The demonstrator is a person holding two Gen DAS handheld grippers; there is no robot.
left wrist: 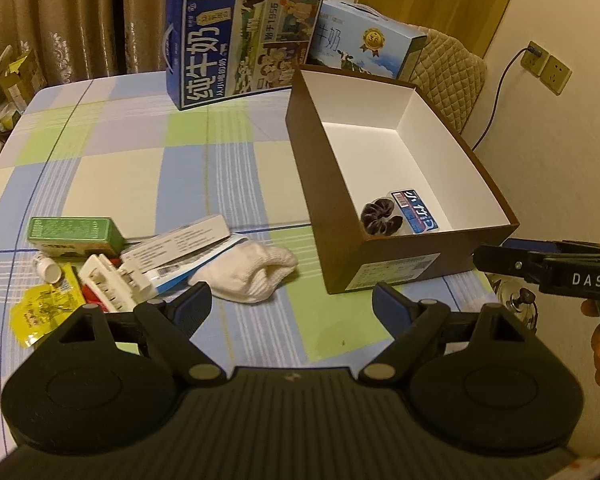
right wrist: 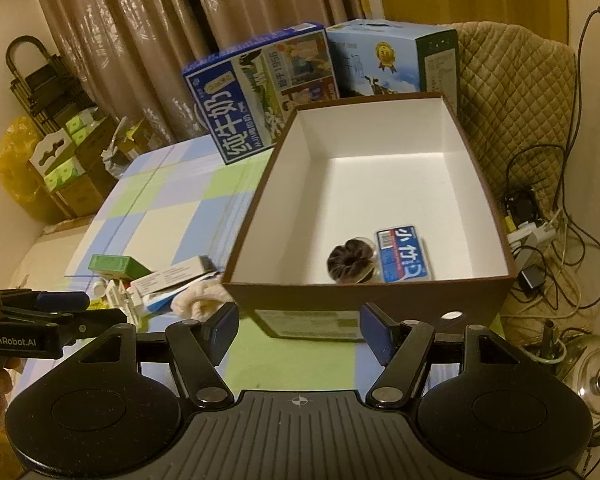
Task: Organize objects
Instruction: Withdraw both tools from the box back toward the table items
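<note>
Both grippers hang over the checked tablecloth (left wrist: 140, 168) with their fingers spread and nothing between them.

The left gripper (left wrist: 292, 306) has the white sock (left wrist: 256, 276) just ahead of its left finger, with a heap of small packets further left: a green box (left wrist: 74, 232), a yellow sachet (left wrist: 44, 304), a white bottle (left wrist: 48, 268). Straight ahead of the right gripper (right wrist: 298, 330) stands the brown box (right wrist: 380, 300), holding a dark scrunchie (right wrist: 350, 262) beside a blue pack (right wrist: 402, 254). Two milk cartons (left wrist: 240, 40) stand behind.
</note>
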